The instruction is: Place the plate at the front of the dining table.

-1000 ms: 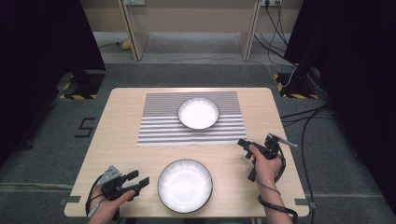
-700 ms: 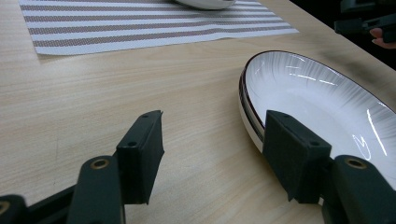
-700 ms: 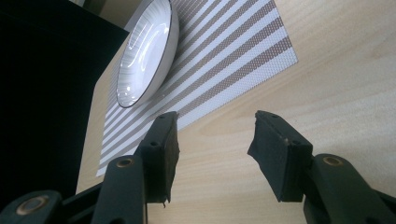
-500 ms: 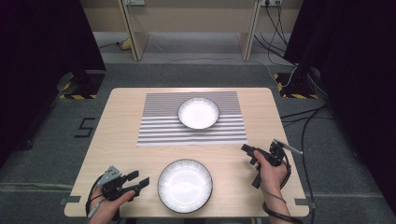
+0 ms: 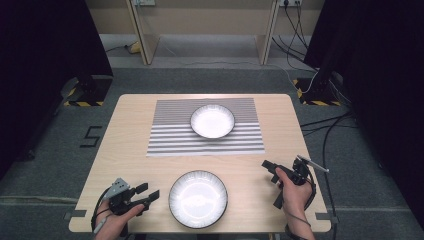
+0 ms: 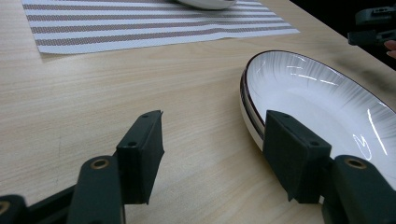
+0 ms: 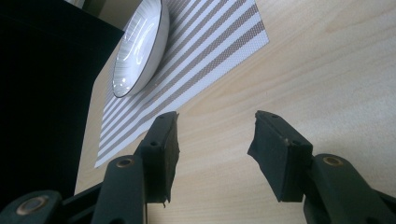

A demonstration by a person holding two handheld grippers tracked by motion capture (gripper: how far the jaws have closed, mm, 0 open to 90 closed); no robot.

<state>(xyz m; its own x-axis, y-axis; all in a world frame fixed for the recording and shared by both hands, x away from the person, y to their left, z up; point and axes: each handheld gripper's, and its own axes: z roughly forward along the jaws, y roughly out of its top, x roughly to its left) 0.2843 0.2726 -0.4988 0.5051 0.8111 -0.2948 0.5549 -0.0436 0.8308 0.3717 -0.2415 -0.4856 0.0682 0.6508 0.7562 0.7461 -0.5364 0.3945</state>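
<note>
A white bowl (image 5: 212, 121) sits on a striped placemat (image 5: 205, 135) at the table's middle back. A second, larger white bowl with a dark rim (image 5: 198, 198) stands near the front edge. My left gripper (image 5: 148, 192) rests low at the front left, open, its jaws pointing at that bowl's left side. In the left gripper view the empty left gripper (image 6: 217, 154) has its right jaw close to the near bowl (image 6: 322, 98). My right gripper (image 5: 270, 182) is held open at the front right. In the right gripper view the right gripper (image 7: 212, 149) holds nothing and faces the far bowl (image 7: 137, 46) on the placemat (image 7: 196, 60).
The wooden table (image 5: 130, 145) stands on grey floor, with dark curtains at both sides. Cables (image 5: 325, 125) trail over the floor to the right. The right gripper (image 6: 373, 23) shows far off at the top right of the left gripper view.
My right gripper has drawn back toward the table's front edge and slightly right, still open. The left gripper and both bowls have stayed put.
</note>
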